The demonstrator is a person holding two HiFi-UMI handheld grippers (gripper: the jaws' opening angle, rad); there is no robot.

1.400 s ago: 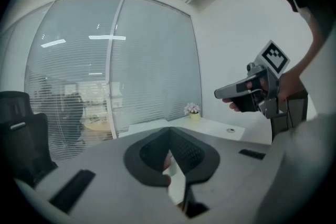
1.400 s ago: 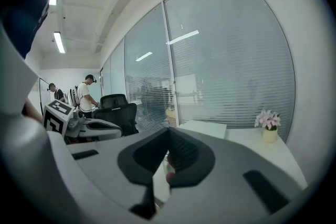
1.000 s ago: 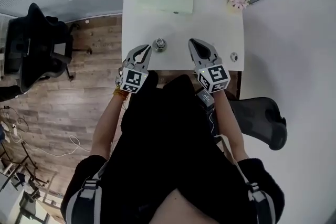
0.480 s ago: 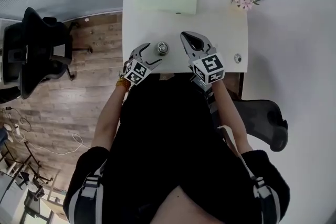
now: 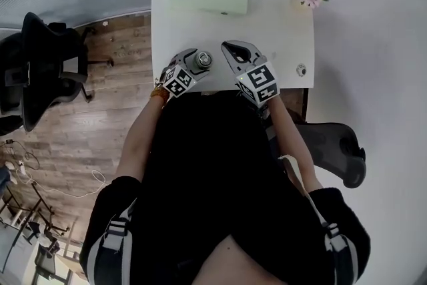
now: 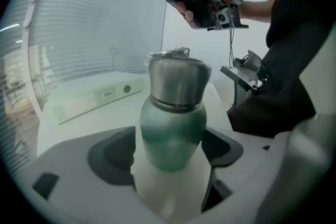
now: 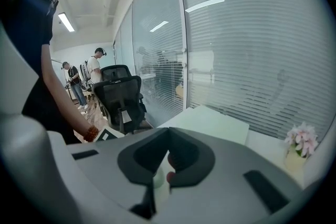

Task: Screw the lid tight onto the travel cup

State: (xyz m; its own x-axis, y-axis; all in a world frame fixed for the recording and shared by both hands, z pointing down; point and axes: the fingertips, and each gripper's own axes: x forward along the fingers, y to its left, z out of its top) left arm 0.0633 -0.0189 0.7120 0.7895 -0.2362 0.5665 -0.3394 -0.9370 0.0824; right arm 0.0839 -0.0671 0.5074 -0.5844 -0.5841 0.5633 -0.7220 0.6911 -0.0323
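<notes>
Travel cup [image 6: 173, 113] by table [image 5: 267, 23] front edge, between just-opened left tongs [image 6: 169, 153]

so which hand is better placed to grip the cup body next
Left. The left tongs have just been opening and straddle the green body of the travel cup, not yet pressing on it. The right tongs are shut and sit higher, off to the cup's side.

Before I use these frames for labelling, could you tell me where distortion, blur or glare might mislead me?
Head view: heavy fisheye bends the edges of the white table, and its top looks washed out. Left gripper view: dark rounded corners, travel cup fairly sharp, near jaws soft. Right gripper view: light streaks reflect on the glass wall.
</notes>
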